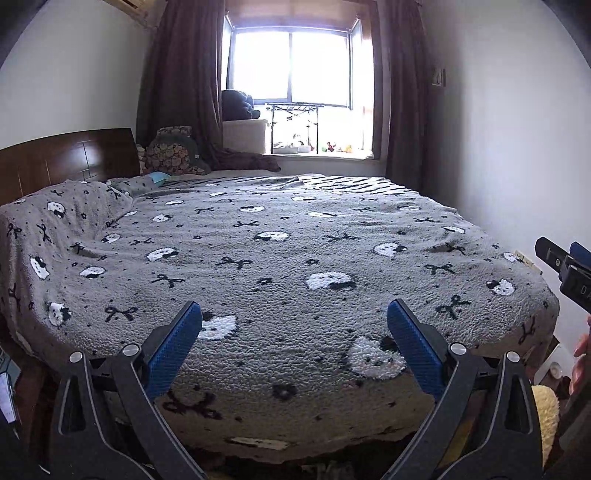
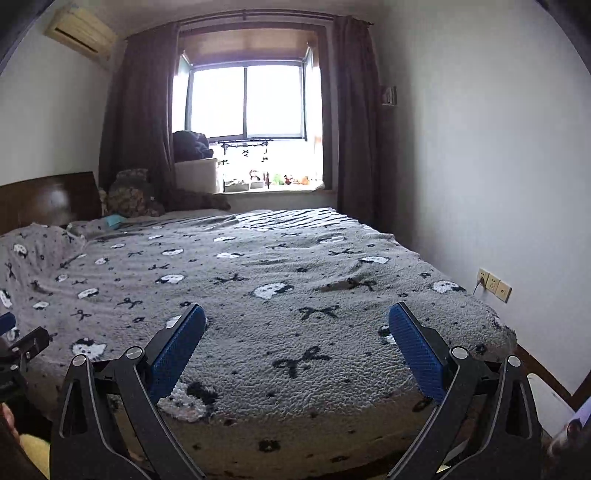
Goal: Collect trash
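We hold both claws above the foot of the bed, looking along its length toward the window. Our left claw (image 1: 293,345) is released, its two blue ribbed pads (image 1: 177,349) spread wide with nothing between them; our right claw (image 2: 297,349) is likewise released and grasps nothing, and its black frame also shows at the right edge of the left wrist view. Beneath both lies the grey fleecy bedspread with white cat faces and black bows (image 1: 280,254), nubbly in texture, lying mostly flat with soft creases, and rising at the left over a pillow-shaped mound beside the dark glossy wooden headboard (image 1: 70,155). We cannot pick out any clear piece of trash in either view; the one candidate is a small flat turquoise item (image 1: 159,178) lying at the far left of the bed near the headboard, too small to tell what it is or which way its long axis runs. Behind it sits a lumpy patterned cushion (image 1: 171,149). Brown curtains (image 2: 142,110) frame the bright two-pane window (image 2: 245,101), and a cream wall air conditioner (image 2: 81,31) hangs at upper left. Cream wall sockets (image 2: 493,284) sit low on the right wall.
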Demonstrator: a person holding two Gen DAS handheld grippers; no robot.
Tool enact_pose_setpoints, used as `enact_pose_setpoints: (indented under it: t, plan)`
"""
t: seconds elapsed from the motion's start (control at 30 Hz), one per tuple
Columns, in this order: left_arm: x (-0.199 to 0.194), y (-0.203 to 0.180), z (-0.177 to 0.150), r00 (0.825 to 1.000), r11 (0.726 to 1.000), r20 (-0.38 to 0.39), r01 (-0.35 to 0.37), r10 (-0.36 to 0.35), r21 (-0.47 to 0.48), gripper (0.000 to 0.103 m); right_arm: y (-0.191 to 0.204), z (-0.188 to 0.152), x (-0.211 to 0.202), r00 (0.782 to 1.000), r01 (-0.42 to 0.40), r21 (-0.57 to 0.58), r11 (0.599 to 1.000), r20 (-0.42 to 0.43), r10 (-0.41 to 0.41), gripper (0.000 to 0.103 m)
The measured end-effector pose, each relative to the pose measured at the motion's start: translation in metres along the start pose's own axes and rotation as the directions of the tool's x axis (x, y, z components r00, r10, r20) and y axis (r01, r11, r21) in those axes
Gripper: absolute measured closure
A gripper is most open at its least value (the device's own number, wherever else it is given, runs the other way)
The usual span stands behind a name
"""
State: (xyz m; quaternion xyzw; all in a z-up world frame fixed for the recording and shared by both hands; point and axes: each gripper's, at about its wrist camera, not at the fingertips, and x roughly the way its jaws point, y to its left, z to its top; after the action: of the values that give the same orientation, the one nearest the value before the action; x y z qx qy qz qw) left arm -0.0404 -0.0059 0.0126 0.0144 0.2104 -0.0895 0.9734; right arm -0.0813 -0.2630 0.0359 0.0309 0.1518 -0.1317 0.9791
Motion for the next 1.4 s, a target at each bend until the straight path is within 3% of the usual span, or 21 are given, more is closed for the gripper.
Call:
enact_pose_setpoints:
  t: [1.4]
  plan:
    - [-0.006, -0.002, 0.000, 1.000, 0.999, 0.006, 0.024, -0.024, -0.024, 0.008, 0.017, -0.007, -0.003, 0.999, -0.046, -0.026, 0.999, -0.004, 0.046, 0.003]
